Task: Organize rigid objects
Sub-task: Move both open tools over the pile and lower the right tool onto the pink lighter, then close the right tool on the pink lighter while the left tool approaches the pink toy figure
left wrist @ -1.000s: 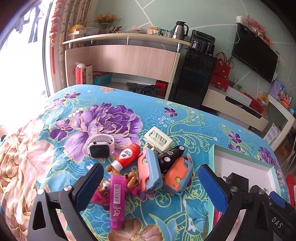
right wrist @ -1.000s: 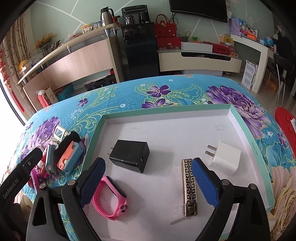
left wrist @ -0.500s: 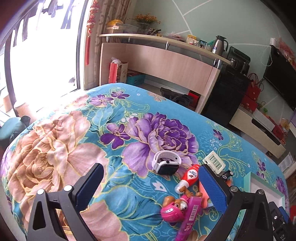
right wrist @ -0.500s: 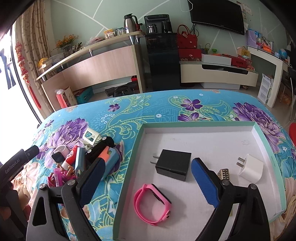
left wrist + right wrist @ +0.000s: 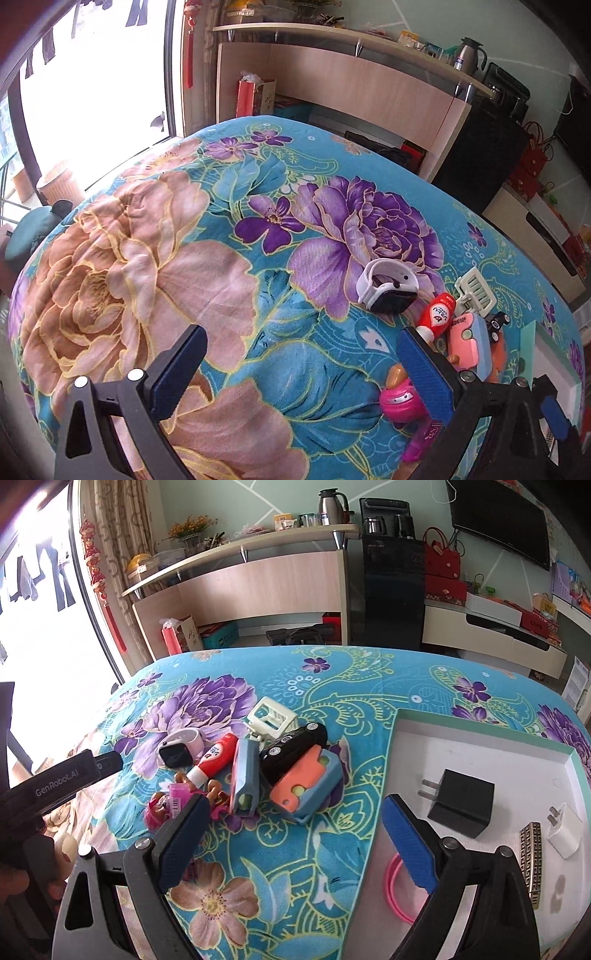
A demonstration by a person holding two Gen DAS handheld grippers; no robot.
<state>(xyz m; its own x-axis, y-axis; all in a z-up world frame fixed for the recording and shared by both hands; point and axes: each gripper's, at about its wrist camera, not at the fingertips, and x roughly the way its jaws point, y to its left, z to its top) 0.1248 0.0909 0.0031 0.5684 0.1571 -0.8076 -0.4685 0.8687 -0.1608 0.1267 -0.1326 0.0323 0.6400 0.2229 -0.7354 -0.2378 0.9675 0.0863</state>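
Toys (image 5: 280, 771) heaped mid-tabletop (image 5: 295, 849) on the flowered cloth, bare cloth all around. Tray (image 5: 391, 760), right of heap, holds black charger (image 5: 463, 803), pink band (image 5: 393, 886), white plug (image 5: 565, 830). Right gripper (image 5: 291, 845): fingers apart, empty, heap just beyond. Left gripper (image 5: 299, 373): fingers apart over bare cloth, white watch (image 5: 386, 291) ahead-right.

Blown-out window (image 5: 92, 92) glare left, fisheye-warped edges, sharp centre.
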